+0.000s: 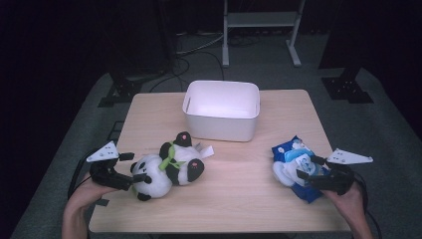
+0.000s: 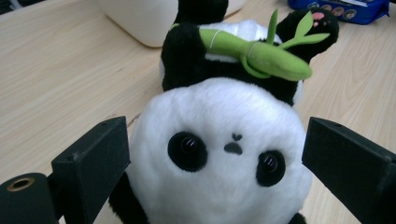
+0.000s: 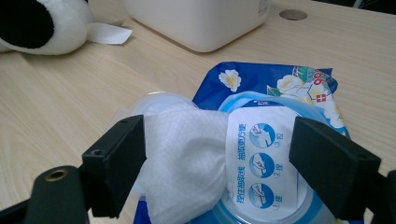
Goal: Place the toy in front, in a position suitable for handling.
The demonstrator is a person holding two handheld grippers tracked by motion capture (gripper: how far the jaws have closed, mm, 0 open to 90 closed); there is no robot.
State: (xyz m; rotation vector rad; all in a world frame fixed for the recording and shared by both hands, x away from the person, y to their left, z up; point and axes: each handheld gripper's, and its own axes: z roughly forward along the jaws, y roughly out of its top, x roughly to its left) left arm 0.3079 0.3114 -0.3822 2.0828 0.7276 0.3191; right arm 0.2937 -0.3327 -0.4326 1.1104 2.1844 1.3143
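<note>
At the near left of the desk (image 1: 239,199), the left hand-held gripper (image 1: 133,167) lies low, held by a hand that comes in from the near edge, with its jaws spread wide to either side of the panda's (image 1: 166,167) head. In the left gripper view the panda (image 2: 219,154) faces the camera, its white head sitting between the two black jaws, with a narrow gap on each side, so the pads do not press on it. A green bamboo sprig (image 2: 261,53) lies across its black chest, and one pink-soled paw sticks up behind. The plush lies on its side, a white tag trailing toward the bin (image 1: 221,110), which stands at the far middle of the desk, just beyond the toy. At the near right lies the blue wipes pack (image 1: 298,167), its lid flipped open and a white wipe (image 3: 180,154) pulled up out of the opening. The right hand-held gripper (image 1: 308,167) rests at the pack, jaws wide apart; in the right gripper view the wipe touches the left jaw, while the right jaw stands clear over the pack's label.
</note>
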